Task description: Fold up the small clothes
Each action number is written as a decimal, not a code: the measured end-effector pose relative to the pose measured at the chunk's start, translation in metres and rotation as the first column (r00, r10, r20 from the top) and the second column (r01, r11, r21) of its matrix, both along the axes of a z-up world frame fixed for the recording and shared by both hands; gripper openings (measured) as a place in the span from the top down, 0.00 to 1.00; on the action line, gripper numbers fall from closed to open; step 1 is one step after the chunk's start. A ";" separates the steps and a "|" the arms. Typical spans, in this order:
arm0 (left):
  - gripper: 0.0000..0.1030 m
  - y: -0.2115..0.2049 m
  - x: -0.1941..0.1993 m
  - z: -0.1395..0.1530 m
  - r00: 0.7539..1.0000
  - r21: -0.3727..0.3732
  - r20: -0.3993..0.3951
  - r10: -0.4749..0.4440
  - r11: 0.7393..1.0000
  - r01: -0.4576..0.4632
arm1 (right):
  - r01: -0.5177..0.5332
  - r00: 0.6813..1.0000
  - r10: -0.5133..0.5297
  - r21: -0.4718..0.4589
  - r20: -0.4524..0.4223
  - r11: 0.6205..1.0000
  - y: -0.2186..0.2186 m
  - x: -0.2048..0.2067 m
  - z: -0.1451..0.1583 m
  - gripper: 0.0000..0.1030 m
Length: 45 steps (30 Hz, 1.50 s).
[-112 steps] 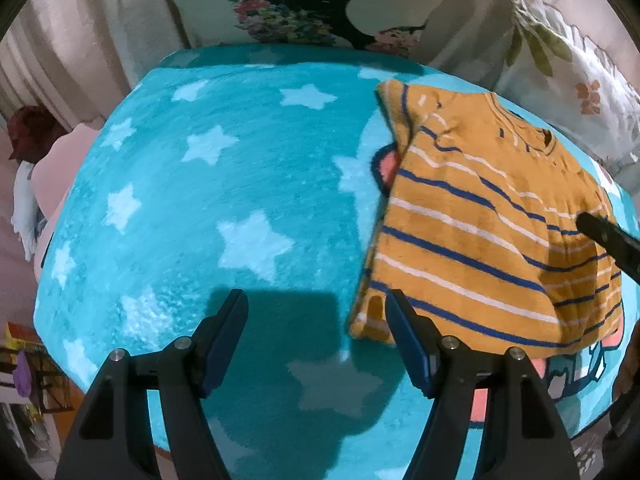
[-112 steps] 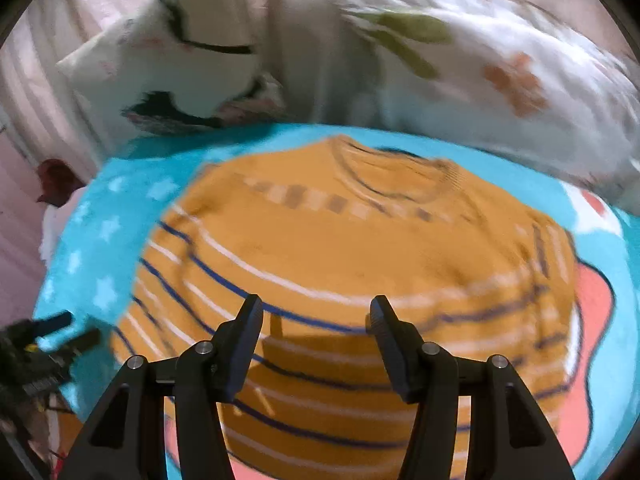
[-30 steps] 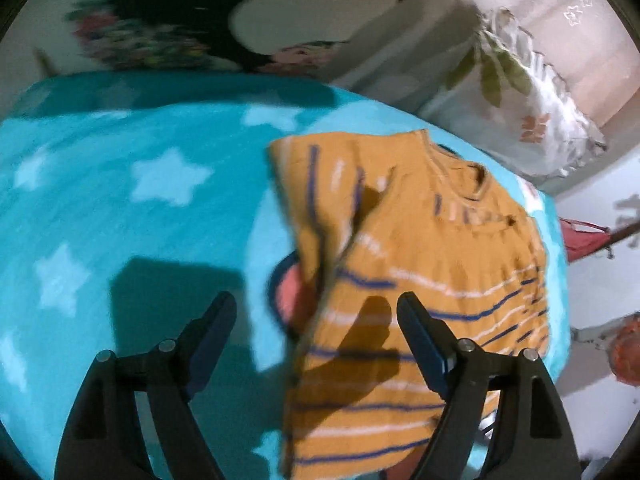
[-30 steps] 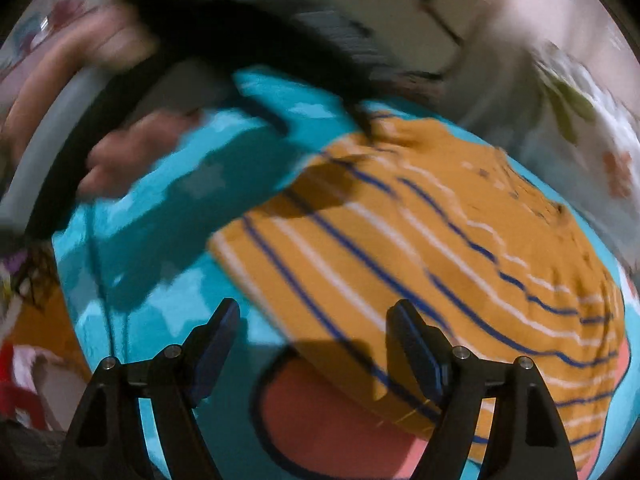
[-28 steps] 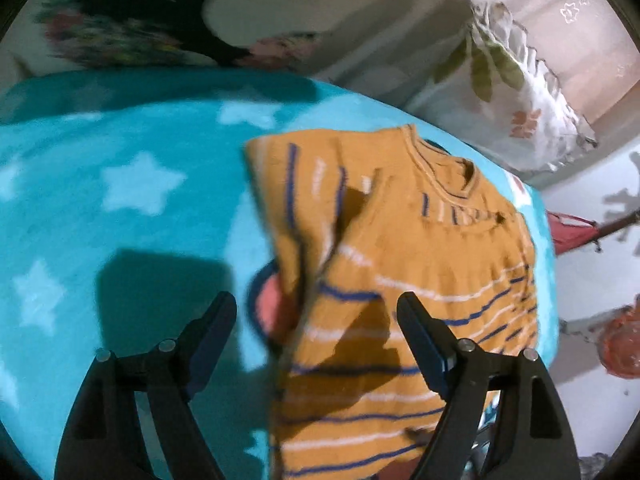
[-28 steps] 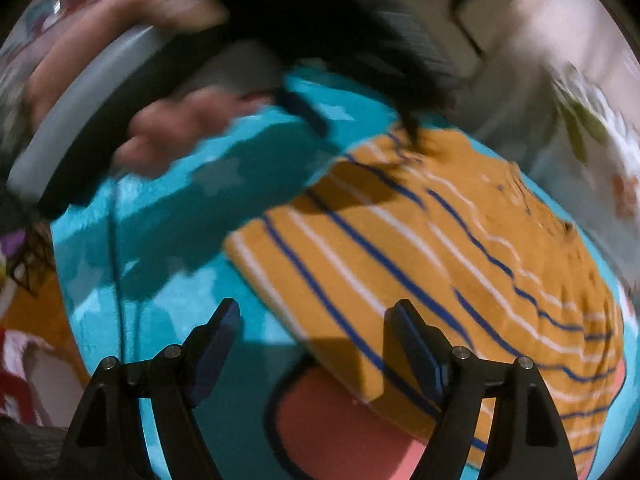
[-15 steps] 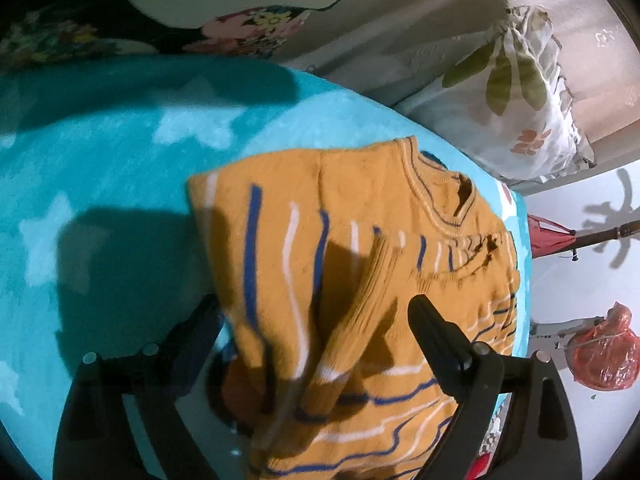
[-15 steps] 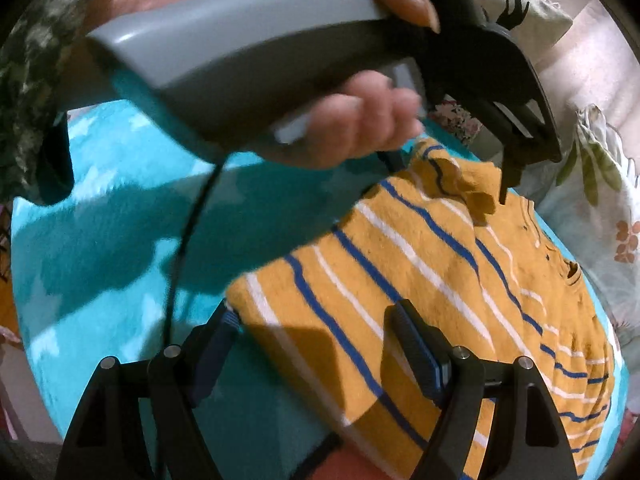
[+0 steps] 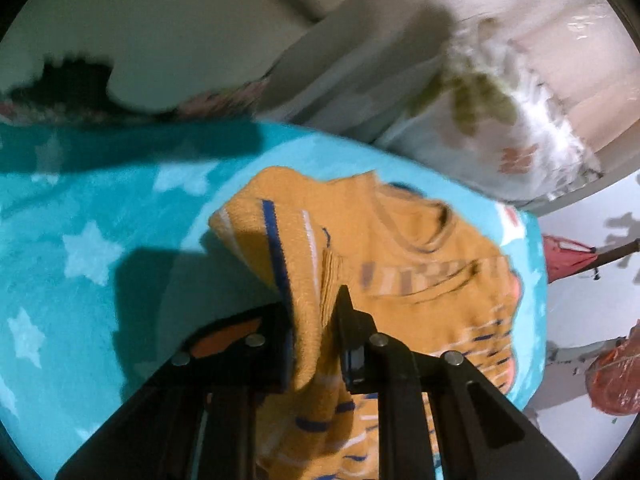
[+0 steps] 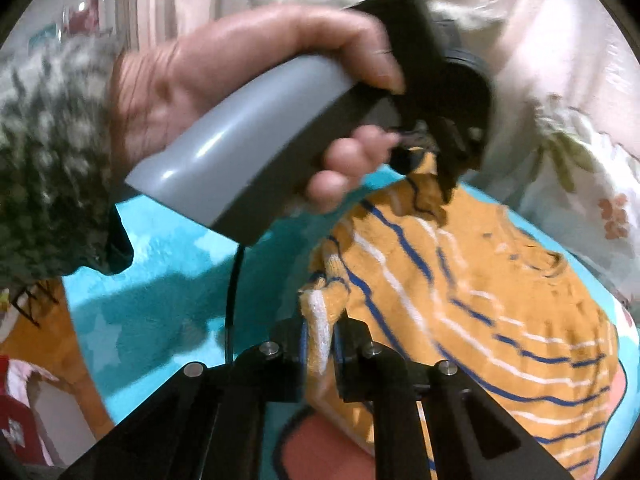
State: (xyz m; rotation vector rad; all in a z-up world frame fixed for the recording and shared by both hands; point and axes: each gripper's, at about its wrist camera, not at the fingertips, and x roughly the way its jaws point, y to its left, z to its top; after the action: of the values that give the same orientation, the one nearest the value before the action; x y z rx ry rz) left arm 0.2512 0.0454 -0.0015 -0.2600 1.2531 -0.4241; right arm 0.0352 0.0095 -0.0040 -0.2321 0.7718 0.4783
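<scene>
An orange sweater with blue and white stripes (image 9: 420, 272) lies on a turquoise star blanket (image 9: 80, 220). My left gripper (image 9: 310, 312) is shut on the sweater's left shoulder and sleeve edge, which is lifted off the blanket. In the right wrist view my right gripper (image 10: 320, 340) is shut on the sweater's (image 10: 480, 300) lower left hem corner. That view also shows the left gripper (image 10: 424, 176), held by a hand, pinching the upper edge. The sweater's left side is raised between the two grips.
Floral pillows (image 9: 500, 120) lie at the bed's far edge. A red bag (image 9: 616, 380) and a red item (image 9: 568, 256) sit off the bed on the right. An orange surface and pink clothing (image 10: 24, 380) lie beside the bed on the left.
Both grippers have closed on the sweater's left edge, the left at the shoulder, the right at the hem. The held edge has risen off the blanket.
</scene>
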 end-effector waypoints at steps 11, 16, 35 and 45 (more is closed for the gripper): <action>0.82 -0.201 -0.059 0.041 0.966 -0.011 0.096 -0.240 0.970 0.242 | 0.367 0.930 -0.368 0.114 -0.020 0.923 -0.238 -0.041 0.029 0.90; 0.79 -0.254 -0.073 0.015 0.973 -0.019 0.034 -0.228 0.973 0.228 | 0.506 0.845 -0.465 0.116 -0.262 0.854 -0.327 -0.053 -0.033 0.86; 0.42 -0.122 -0.178 0.026 0.971 0.271 0.225 0.078 0.952 -0.139 | 0.545 0.817 -0.304 0.483 -0.489 0.686 -0.380 0.076 -0.035 0.42; 0.42 -0.124 -0.172 0.002 0.984 0.311 0.161 0.075 0.942 -0.123 | 0.528 0.831 -0.340 0.433 -0.440 0.731 -0.383 0.068 -0.027 0.89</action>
State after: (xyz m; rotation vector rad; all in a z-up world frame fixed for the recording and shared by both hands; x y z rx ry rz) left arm 0.0790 -0.0785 0.0007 -0.0136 1.1380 -0.1443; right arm 0.1037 -0.3730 -0.0313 0.5805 0.9554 0.2589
